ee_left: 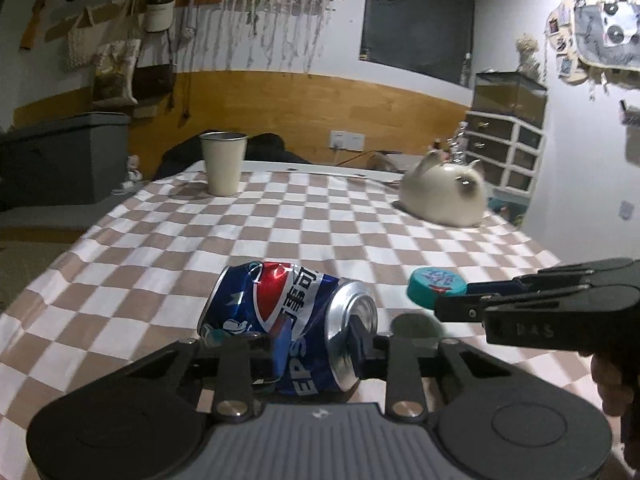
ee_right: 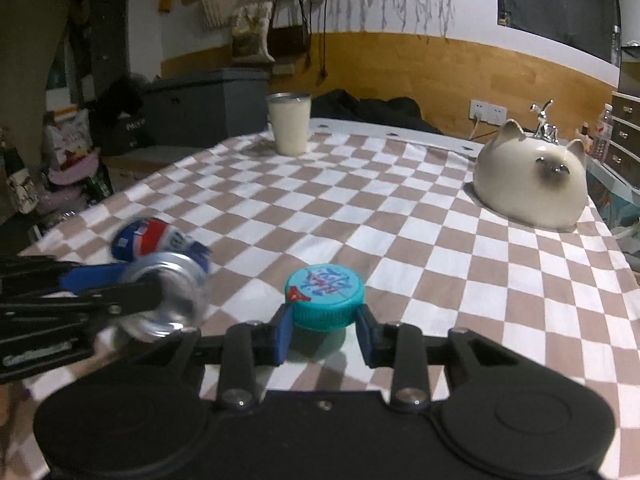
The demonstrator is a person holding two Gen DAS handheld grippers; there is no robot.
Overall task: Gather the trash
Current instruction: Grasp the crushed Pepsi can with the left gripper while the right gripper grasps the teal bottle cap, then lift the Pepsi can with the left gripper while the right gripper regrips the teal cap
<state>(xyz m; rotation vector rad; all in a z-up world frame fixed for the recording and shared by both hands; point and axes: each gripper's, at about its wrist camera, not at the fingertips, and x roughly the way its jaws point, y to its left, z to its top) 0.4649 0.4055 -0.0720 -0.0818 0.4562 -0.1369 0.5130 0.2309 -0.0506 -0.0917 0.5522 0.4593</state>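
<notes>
Gripping the crushed can (ee_left: 280,320) and, just right of it, the teal cap (ee_right: 325,298), both grippers' fingers (ee_right: 282,334) sit nearly closed on them; squeeze evenly before lifting.

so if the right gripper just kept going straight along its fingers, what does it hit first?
The teal bottle cap, already between the right gripper pads. Beyond it, only bare checkered cloth lies ahead; the cat-shaped ceramic sits off to the right, probably outside that line.

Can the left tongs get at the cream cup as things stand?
Probably not yet: the left tongs are closed on the crushed cola can. The checked cloth toward the cream cup lies bare, though it stands well back.
</notes>
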